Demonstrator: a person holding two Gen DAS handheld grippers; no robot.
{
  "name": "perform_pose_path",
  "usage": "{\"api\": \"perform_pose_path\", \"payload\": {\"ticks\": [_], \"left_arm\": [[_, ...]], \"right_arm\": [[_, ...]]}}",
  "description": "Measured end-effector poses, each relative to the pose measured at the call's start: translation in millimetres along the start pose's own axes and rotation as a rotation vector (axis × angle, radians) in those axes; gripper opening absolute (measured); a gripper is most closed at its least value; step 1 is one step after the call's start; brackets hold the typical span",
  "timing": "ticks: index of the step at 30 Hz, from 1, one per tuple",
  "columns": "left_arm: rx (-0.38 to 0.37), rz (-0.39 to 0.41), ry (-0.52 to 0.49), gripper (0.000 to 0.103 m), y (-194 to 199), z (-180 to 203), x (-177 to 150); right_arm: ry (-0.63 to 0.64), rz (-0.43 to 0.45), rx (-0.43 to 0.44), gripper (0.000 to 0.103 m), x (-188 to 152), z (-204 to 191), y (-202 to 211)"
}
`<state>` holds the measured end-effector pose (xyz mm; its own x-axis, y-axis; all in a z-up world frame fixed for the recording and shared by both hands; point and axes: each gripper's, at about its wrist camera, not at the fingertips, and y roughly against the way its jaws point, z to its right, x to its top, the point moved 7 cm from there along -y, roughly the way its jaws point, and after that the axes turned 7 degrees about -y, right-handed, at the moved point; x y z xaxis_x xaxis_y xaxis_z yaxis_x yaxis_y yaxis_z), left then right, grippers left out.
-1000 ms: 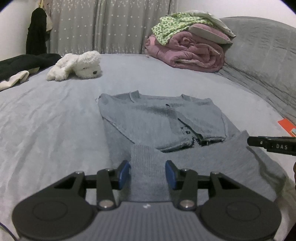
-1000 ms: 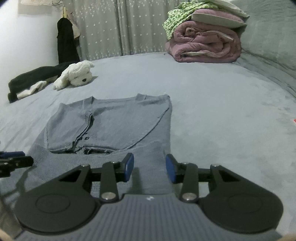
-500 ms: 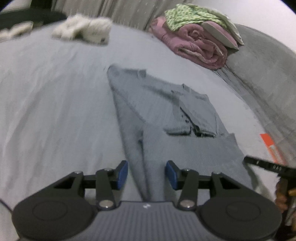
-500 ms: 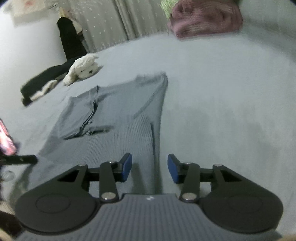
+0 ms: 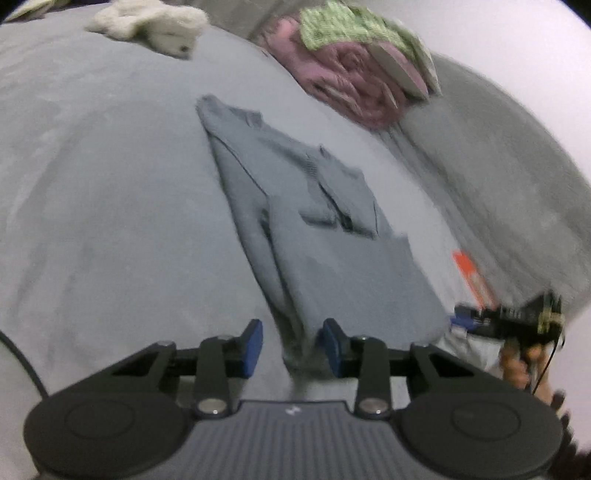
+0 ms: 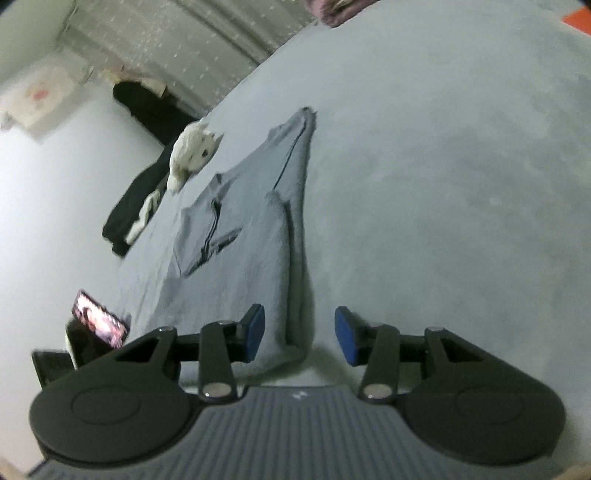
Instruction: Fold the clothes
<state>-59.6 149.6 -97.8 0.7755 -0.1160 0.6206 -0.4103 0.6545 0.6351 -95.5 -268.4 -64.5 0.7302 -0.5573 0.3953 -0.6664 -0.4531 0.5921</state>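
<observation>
We judge the main risk to be the knit slipping or bunching: our left gripper (image 5: 291, 345) and right gripper (image 6: 299, 334) each have their jaws spread with a near corner of the grey cardigan (image 5: 314, 229) lying between the blue pads but not pinched, so closing on only the top layer would drag one ply and undo the sleeve folds (the pictures are blurred, so we cannot count the layers). The cardigan lies flat in the middle of the bed (image 5: 92, 184), its long axis running from its hem at the near edge to its neckline, which points toward the far side where the plush toy (image 5: 162, 22) and the pink quilt (image 5: 354, 92) sit.
</observation>
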Motion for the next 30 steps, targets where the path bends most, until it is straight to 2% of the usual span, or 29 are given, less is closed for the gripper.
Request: {"api": "perform_pose_path", "payload": {"ticks": [2,4,10,14,17,18,19,21,24,30], "left_arm": [[0.046,-0.036,-0.029,0.035,-8,3,-3],[0.007,-0.046,0.019,0.035,-11,-1,-3],[-0.155,-0.082,0.22,0.035,-20,-19,-4],[-0.192,-0.088,0.256,0.035,-35,-15,-5],[-0.203,-0.089,0.272,0.033,-44,-10,-4],[-0.202,-0.089,0.277,0.031,-46,-9,-3],[-0.202,-0.088,0.283,0.028,-47,-8,-2],[-0.198,-0.082,0.298,0.021,-47,-6,-1],[-0.213,-0.072,0.347,0.018,-40,-8,-2],[-0.319,0.041,0.466,0.015,-20,-13,7]], "right_arm": [[0.034,-0.021,-0.048,0.044,-4,-2,-6],[0.043,-0.046,-0.064,0.042,-5,-3,-9],[-0.083,-0.169,0.05,0.043,-7,2,-23],[-0.146,-0.213,0.123,0.042,-6,0,-35],[-0.186,-0.232,0.153,0.03,-4,-2,-45],[-0.207,-0.238,0.163,0.023,-4,0,-46],[-0.228,-0.244,0.172,0.017,-4,2,-47],[-0.266,-0.244,0.191,0.017,-3,3,-46],[-0.3,-0.225,0.229,0.017,2,1,-38],[-0.353,-0.168,0.341,0.016,14,-8,-25]]}}
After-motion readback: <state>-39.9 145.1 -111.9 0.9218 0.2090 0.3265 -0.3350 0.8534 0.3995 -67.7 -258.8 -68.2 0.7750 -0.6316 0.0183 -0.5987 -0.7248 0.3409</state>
